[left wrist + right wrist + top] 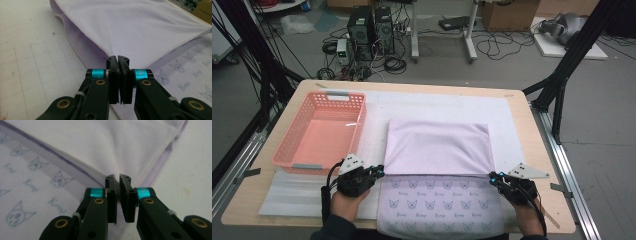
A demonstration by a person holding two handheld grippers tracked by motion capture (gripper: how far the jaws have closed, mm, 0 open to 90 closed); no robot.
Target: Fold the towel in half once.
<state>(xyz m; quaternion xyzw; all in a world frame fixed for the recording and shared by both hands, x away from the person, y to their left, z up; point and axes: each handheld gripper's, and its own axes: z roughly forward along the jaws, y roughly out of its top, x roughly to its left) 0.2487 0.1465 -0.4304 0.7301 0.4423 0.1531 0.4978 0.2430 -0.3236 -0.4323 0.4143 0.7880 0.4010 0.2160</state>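
A lilac cloth (438, 147) lies on the table, its plain upper layer folded over a lower layer printed with cat faces (439, 202). At the left near corner of the folded layer, my left gripper (381, 171) is shut on the hem. In the left gripper view the jaws (118, 58) meet on the cloth (140, 27) edge. My right gripper (493, 176) is shut on the right near corner of the same layer. The right gripper view shows its jaws (118, 178) pinching the stitched corner of the cloth (105, 142). A hand holds each gripper from the near edge.
A pink plastic basket (307, 166) stands empty at the left, close to my left gripper. A white gridded mat (437, 102) covers the wooden table (542, 150). Computers and cables sit on the floor beyond the far edge.
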